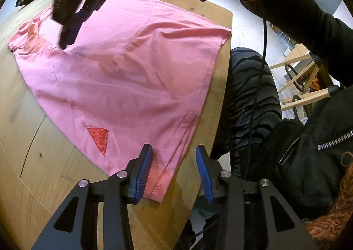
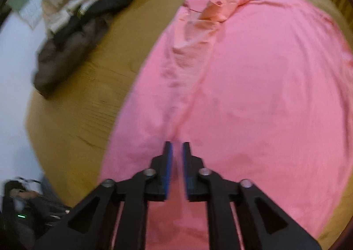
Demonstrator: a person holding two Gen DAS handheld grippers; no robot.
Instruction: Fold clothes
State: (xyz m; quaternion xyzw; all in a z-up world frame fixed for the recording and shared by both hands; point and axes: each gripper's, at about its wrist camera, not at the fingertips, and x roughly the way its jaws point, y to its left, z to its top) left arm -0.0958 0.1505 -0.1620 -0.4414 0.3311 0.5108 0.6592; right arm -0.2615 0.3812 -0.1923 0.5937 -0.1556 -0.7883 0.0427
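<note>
Left wrist view: smooth pink garment [image 1: 123, 69] on grained wood; both tongs parted, gripping nothing.

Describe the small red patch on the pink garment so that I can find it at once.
On the wooden table lies a spread pink garment. Near its hem corner, just beyond the left gripper, sits a red triangular patch. It is darker than the cloth around it, and patterned.
</note>
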